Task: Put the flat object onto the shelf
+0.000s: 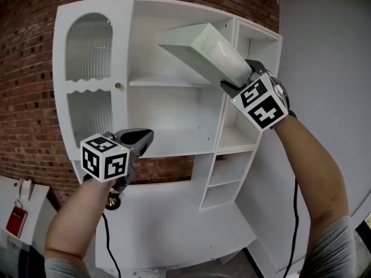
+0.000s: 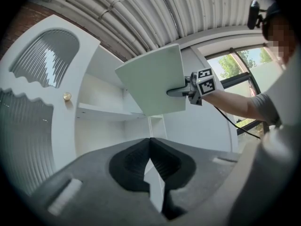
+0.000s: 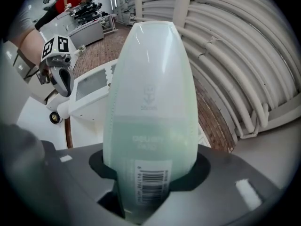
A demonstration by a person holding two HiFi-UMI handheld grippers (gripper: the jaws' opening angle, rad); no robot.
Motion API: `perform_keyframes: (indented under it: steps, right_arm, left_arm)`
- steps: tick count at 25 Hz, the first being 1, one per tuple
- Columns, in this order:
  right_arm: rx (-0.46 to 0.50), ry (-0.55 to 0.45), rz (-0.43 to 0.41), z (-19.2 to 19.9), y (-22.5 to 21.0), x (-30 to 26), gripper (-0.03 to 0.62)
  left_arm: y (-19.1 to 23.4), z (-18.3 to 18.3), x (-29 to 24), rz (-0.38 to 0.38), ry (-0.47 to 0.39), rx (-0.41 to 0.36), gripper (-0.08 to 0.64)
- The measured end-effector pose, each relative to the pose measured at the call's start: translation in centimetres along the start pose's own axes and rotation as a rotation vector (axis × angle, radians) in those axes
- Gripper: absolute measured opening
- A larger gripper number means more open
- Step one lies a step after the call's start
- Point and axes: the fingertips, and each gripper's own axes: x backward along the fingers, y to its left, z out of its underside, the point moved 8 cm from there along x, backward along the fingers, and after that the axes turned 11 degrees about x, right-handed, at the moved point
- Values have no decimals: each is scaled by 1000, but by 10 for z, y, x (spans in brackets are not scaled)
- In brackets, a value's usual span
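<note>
Right gripper [image 1: 235, 86] pinches one end of a pale green flat box [image 1: 203, 48]. The box is tilted in the air, its far end up in front of the white cabinet [image 1: 64, 51], above the upper shelf [image 1: 168, 83]. Left gripper [image 1: 139, 138] hangs lower before the cabinet, jaws pressed together on nothing.

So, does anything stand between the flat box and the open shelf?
Nothing visible does. The right gripper holds the flat box tilted in front of the upper shelf, whose board looks bare. The left gripper hangs lower, out of the path.
</note>
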Motion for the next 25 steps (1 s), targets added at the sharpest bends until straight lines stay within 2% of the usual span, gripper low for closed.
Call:
perform_keyframes:
  steps: [6, 11, 15, 20, 25]
  right_arm:
    - [115, 9, -30, -35, -4, -23, 272]
    - [175, -5, -9, -47, -8, -31, 272]
    - [218, 21, -27, -45, 5, -53, 272]
    - [316, 54, -44, -38, 29, -88, 273]
    - [480, 101, -124, -33, 56, -136, 277]
  left_arm:
    - [12, 1, 10, -4, -19, 5, 0]
    - [22, 1, 14, -12, -30, 11, 0]
    - [27, -5, 15, -23, -37, 3, 0]
    - [32, -8, 13, -35, -31, -7, 0]
    - [42, -3, 11, -46, -20, -4, 0]
